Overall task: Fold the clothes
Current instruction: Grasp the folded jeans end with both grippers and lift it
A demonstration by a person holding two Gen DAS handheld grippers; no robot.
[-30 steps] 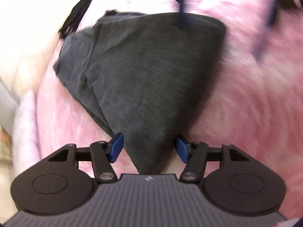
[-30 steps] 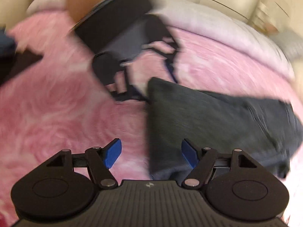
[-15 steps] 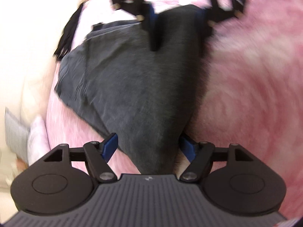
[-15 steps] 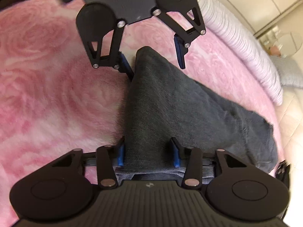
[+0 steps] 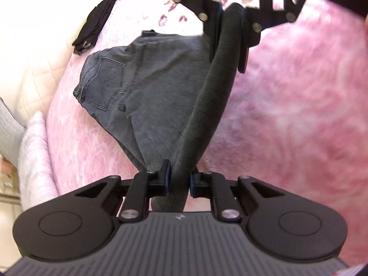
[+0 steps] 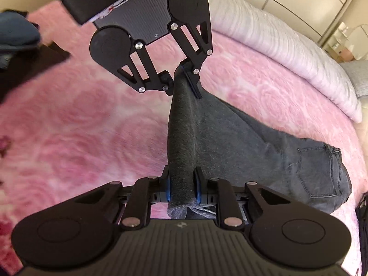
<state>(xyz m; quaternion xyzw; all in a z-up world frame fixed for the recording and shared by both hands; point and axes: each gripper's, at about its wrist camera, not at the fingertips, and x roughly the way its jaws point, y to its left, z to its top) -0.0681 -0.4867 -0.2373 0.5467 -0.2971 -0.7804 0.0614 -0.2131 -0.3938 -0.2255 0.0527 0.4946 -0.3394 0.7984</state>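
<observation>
Dark grey jeans (image 5: 147, 96) lie on a pink fluffy blanket (image 5: 287, 115), back pocket up, waist end to the left. My left gripper (image 5: 179, 179) is shut on the folded edge of the jeans. My right gripper (image 6: 182, 187) is shut on the same edge of the jeans (image 6: 264, 147) at its other end. The edge is lifted and stretched taut between the two grippers. Each gripper shows in the other's view, the right one (image 5: 230, 30) at the top, the left one (image 6: 181, 76) at the upper middle.
The pink blanket (image 6: 80, 126) covers a bed. A black garment (image 5: 96, 23) lies at the far left by a cream quilt (image 5: 34, 53). A pale lilac pillow (image 6: 287, 53) lies along the back right. A blue garment (image 6: 16, 34) is at far left.
Both grippers have closed on the folded edge of the jeans, first the right, then the left. The edge now stands lifted and pulled taut between them.
</observation>
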